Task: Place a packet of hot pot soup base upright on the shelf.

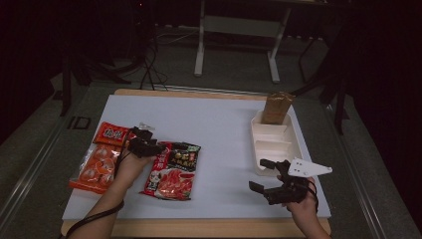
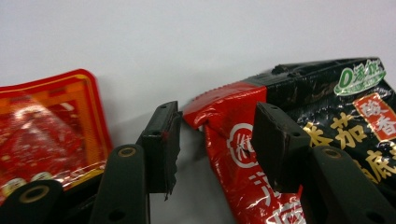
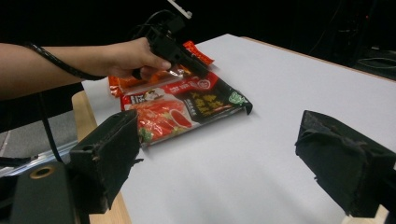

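White tabletop (image 1: 219,124): left gripper (image 1: 145,147), jaws parted, straddles the red-black packet's (image 1: 171,172) corner, not yet gripped; right gripper (image 1: 271,181) waits wide beside the tray (image 1: 271,144).

A white compartment tray (image 1: 271,144) sits at the table's right edge; a brown paper bag (image 1: 276,107) stands upright in its far end.

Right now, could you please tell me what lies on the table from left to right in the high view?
Orange packet → left gripper → red-and-black packet → right gripper, in front of the white tray holding a brown bag.
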### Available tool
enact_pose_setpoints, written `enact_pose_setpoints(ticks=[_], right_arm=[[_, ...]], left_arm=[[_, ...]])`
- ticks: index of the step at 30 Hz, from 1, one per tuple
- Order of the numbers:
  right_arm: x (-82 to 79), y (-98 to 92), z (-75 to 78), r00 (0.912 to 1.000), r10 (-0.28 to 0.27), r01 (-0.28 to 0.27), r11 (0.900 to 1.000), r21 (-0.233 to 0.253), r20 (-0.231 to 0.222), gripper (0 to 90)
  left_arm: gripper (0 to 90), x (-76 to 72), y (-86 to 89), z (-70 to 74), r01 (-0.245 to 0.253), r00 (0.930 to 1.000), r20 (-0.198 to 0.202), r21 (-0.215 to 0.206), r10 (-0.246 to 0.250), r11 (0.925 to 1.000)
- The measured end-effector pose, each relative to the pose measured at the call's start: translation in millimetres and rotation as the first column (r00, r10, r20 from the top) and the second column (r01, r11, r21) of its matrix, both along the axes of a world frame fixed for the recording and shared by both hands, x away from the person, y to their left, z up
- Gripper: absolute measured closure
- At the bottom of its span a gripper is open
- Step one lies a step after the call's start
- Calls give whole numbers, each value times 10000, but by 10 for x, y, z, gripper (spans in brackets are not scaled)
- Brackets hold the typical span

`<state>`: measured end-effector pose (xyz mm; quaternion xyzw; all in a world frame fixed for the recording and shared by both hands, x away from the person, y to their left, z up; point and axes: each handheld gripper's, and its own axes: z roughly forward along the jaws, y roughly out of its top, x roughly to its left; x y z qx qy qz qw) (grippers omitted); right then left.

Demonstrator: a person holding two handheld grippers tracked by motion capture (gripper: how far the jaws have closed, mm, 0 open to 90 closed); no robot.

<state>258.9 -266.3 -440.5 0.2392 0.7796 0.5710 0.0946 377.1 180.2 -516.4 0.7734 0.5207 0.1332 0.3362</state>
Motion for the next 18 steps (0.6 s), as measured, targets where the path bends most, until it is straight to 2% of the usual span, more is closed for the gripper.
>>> enact_pose_setpoints(ticks=[2, 3, 5, 6, 8, 10, 12, 15, 18], right_arm=[[3, 0, -1, 10000, 29, -29, 10000, 41, 3, 134], [5, 1, -2, 10000, 37, -37, 10000, 59, -2, 134], [6, 3, -6, 10000, 45, -45, 10000, 43, -9, 135], [5, 4, -6, 10000, 53, -53, 10000, 22, -4, 135], [0, 5, -5, 10000, 46, -46, 10000, -20, 34, 135], [2, 5, -7, 10000, 36, -36, 10000, -17, 27, 135], [7, 8, -9, 10000, 54, -54, 10000, -31, -6, 134], [2, 17, -9, 10000, 53, -53, 10000, -72, 0, 135], [-3, 13, -1, 9999, -14, 15, 10000, -72, 118, 135]], left_arm=[[524, 14, -24, -8, -39, 10000, 17, 9, 39, 10000], [532, 22, -38, -18, -102, 9999, 2, 147, 102, 9998], [551, 41, -44, -54, -77, 9996, -259, 168, 81, 9998], [550, 44, -50, -79, -1, 9994, -333, 339, 12, 9994], [549, 42, -24, -104, -163, 9991, -381, -40, 161, 9999], [558, 35, -25, -112, -202, 9991, -372, -58, 200, 9998], [586, 38, -47, -110, -239, 9983, -539, -14, 238, 9997], [629, 45, -96, -94, -160, 9953, -950, 274, 185, 9995], [689, 42, -158, -75, -122, 9937, -1099, 710, 200, 9974]])
